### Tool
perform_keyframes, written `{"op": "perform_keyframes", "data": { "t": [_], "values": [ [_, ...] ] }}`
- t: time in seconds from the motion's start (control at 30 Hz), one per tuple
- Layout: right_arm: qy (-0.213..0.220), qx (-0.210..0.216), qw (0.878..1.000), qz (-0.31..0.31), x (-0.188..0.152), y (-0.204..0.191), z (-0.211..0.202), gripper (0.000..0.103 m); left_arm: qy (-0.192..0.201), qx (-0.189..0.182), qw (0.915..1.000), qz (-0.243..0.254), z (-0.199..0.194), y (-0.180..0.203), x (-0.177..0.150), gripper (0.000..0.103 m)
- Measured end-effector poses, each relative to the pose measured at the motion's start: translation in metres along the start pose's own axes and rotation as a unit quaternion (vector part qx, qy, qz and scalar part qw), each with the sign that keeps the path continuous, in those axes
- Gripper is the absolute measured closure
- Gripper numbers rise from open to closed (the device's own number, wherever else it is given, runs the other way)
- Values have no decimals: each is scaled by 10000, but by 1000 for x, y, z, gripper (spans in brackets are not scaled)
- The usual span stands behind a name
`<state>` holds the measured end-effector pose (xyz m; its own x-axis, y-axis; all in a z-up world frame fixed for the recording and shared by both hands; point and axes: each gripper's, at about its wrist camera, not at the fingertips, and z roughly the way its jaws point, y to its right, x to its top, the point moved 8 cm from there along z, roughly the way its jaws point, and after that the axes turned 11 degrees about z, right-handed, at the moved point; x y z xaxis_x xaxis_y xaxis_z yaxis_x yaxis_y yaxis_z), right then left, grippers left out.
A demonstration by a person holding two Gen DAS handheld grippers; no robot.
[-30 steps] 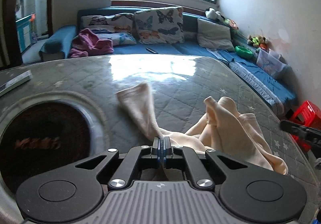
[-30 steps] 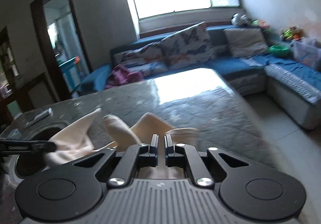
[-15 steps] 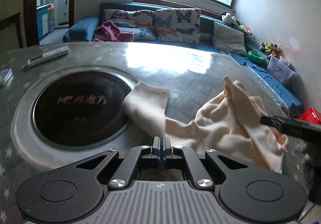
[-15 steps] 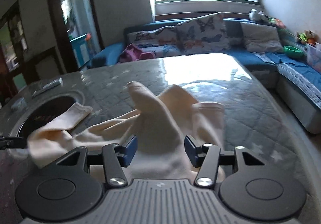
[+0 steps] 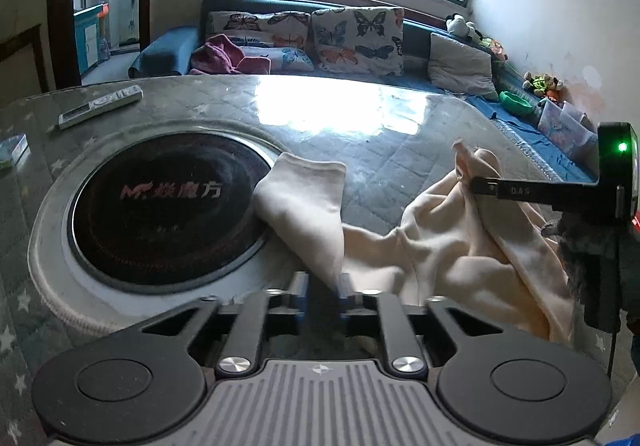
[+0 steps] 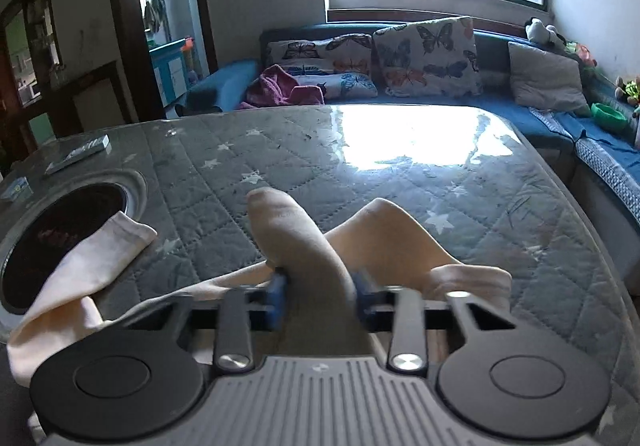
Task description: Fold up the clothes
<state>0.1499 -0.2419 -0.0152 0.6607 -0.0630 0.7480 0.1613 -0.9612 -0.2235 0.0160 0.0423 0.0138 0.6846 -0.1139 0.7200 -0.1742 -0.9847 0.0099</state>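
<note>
Left wrist: garment overlaps cooktop; remote apart.

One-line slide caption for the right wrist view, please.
Right claw open around a raised fold of the cream garment on the quilted table cover.

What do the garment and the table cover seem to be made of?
Garment: soft cream knit, probably cotton; it drapes in limp, matte folds. Table cover: grey quilted fabric with stitched diamonds and stars, apparently under clear glossy plastic or glass, given the window glare.
</note>
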Motion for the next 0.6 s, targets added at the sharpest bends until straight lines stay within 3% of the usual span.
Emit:
{"op": "perform_keyframes", "data": {
  "t": [0.13, 0.37, 0.6],
  "values": [
    [229, -55, 9997, -12, 4, 6, -14, 95, 71, -45, 9998, 179, 5, 9, 11, 67],
    [981, -592, 9934, -54, 14, 44, -98, 95, 159, -202, 9987, 449, 16, 27, 26, 67],
    [1170, -1402, 9827, 295, -17, 98, -164, 95, 43, -326, 9970, 694, 32, 42, 23, 63]
  ]
}}
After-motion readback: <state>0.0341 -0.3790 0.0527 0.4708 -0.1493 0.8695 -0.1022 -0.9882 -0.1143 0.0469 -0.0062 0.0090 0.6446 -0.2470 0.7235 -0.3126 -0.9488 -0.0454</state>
